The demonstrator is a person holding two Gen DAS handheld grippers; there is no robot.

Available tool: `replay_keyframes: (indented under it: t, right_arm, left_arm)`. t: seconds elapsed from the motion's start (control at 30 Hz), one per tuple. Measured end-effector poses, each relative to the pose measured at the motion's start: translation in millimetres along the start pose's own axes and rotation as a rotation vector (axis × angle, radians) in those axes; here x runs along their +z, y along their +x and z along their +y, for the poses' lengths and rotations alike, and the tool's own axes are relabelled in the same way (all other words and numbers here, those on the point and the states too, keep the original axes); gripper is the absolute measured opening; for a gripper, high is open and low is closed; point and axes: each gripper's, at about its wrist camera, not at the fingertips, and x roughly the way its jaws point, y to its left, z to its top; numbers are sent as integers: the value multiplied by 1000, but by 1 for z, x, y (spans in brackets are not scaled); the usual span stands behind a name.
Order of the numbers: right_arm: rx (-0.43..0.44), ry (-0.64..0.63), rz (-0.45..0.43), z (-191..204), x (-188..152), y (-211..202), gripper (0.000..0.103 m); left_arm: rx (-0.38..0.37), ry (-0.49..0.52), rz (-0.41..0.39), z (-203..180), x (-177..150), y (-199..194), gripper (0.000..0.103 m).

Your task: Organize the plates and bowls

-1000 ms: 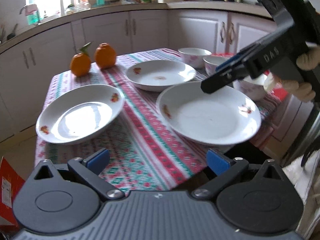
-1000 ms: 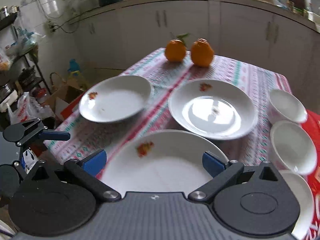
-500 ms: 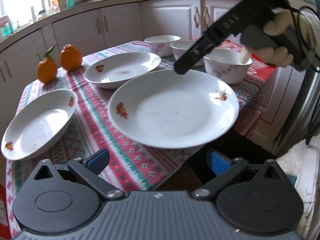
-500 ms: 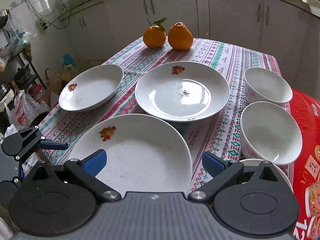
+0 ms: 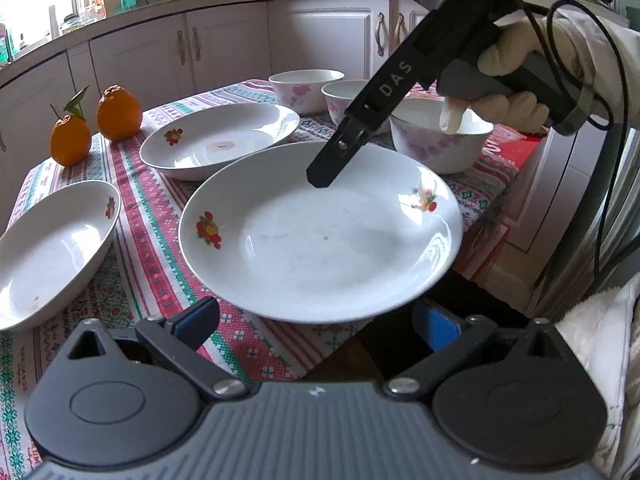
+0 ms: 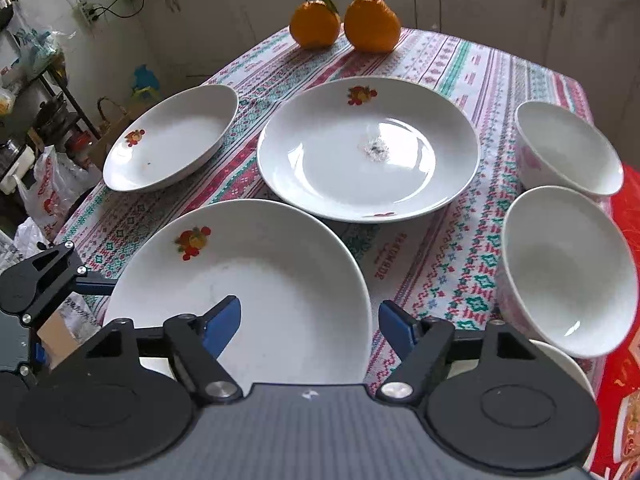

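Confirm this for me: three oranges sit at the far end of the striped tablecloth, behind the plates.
Not quite: there are two oranges, not three. The right wrist view shows them side by side at the far end of the striped tablecloth, behind the plates.

three plates (image 6: 368, 152) left, bowls (image 6: 564, 268) right, oranges (image 6: 344, 20) behind

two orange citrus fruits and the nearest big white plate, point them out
two orange citrus fruits (image 6: 372, 24), right wrist view, front skin of the right one
nearest big white plate (image 6: 280, 280), right wrist view, bare well
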Motion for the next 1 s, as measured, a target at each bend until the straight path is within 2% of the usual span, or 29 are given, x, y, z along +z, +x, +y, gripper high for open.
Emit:
replay_keyframes:
  t: [0.4, 0.5, 0.67, 1.0]
  right_arm:
    - [13, -36, 73, -1, 18, 11, 79]
    - [44, -27, 97, 1, 19, 13, 78]
    - [27, -30, 102, 6, 20, 13, 78]
    - [72, -5, 106, 8, 23, 16, 78]
  left_arm:
    - [-25, -24, -13, 3, 4, 2, 102]
    - [-30, -32, -16, 4, 4, 2, 101]
    - [-44, -50, -13, 8, 3, 1, 102]
    - [-28, -61, 0, 16, 0, -5, 102]
